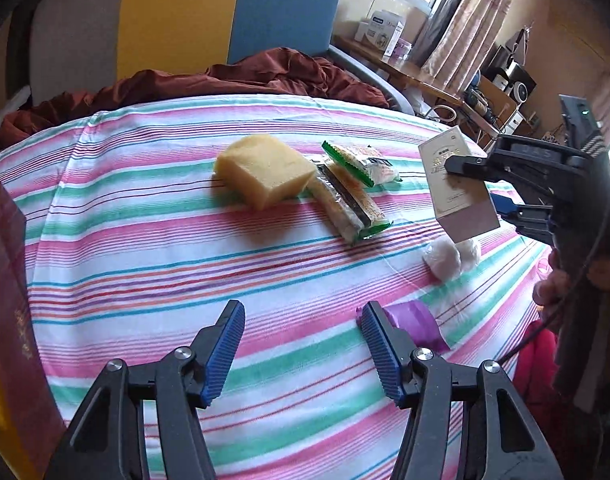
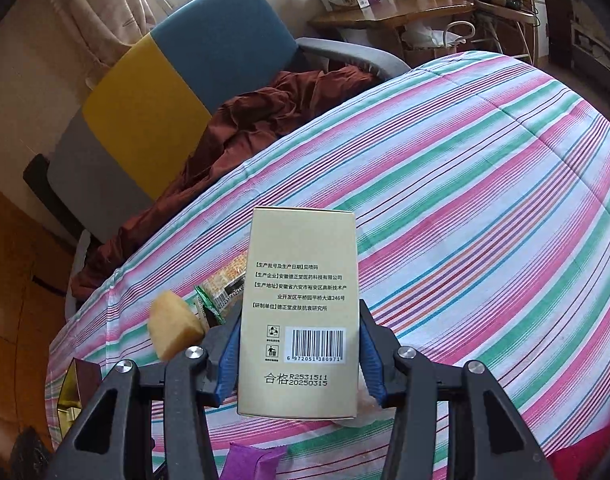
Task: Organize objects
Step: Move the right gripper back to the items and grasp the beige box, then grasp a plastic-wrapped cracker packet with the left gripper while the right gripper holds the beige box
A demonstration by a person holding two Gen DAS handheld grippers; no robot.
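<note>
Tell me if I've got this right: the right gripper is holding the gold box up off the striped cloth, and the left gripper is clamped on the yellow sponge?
Not quite. The left gripper is open and holds nothing; the left wrist view shows the yellow sponge lying apart on the striped cloth. The right gripper does hold the gold box.

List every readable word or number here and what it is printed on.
Beige box, clamped in the right gripper:
"6 972051 380971", under the barcode
"合格 R2531511 20250315"
"生产企业"; the remaining Chinese lines are too small to quote with confidence.
Snack packets: print blurred.
Maroon box: gold characters unreadable.
</note>
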